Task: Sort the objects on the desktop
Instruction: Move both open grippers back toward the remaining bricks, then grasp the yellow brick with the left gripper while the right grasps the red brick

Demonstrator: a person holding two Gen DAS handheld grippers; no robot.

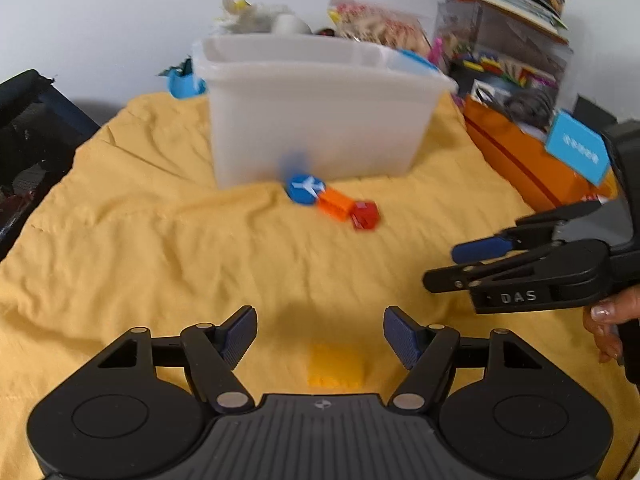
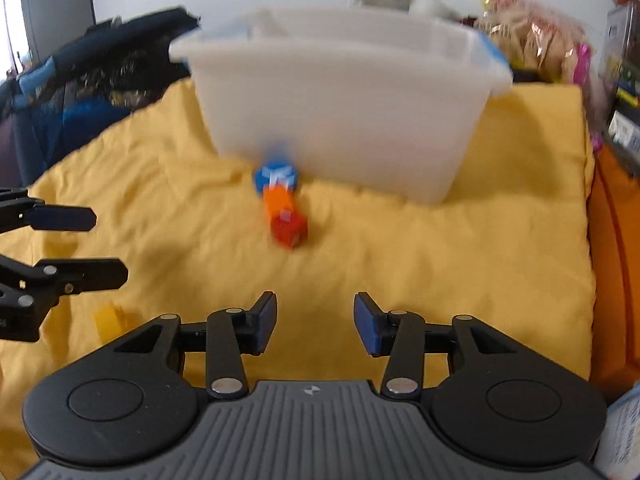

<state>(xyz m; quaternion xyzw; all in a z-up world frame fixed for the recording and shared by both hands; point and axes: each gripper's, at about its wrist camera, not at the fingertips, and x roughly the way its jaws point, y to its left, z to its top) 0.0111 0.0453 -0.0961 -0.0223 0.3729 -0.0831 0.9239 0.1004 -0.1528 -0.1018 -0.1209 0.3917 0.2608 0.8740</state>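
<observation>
A blue disc with a white aeroplane (image 1: 306, 188), an orange block (image 1: 336, 205) and a red block (image 1: 365, 215) lie in a row on the yellow cloth (image 1: 160, 240), just in front of a translucent white bin (image 1: 320, 112). The right wrist view shows the same disc (image 2: 276, 176), orange block (image 2: 278, 202) and red block (image 2: 290, 230). A yellow block (image 1: 336, 364) lies low between the fingers of my left gripper (image 1: 320, 320), which is open and apart from it. My right gripper (image 2: 315, 304) is open and empty, short of the red block. Each gripper shows in the other's view: right gripper (image 1: 442, 266), left gripper (image 2: 110, 246).
An orange box (image 1: 520, 160) with a blue card (image 1: 576, 148) borders the cloth on the right, with stacked boxes and books (image 1: 504, 40) behind it. Snack bags (image 2: 532, 36) and soft toys sit behind the bin. A dark chair (image 2: 80, 80) stands at the left. A hand (image 1: 604, 320) holds the right gripper.
</observation>
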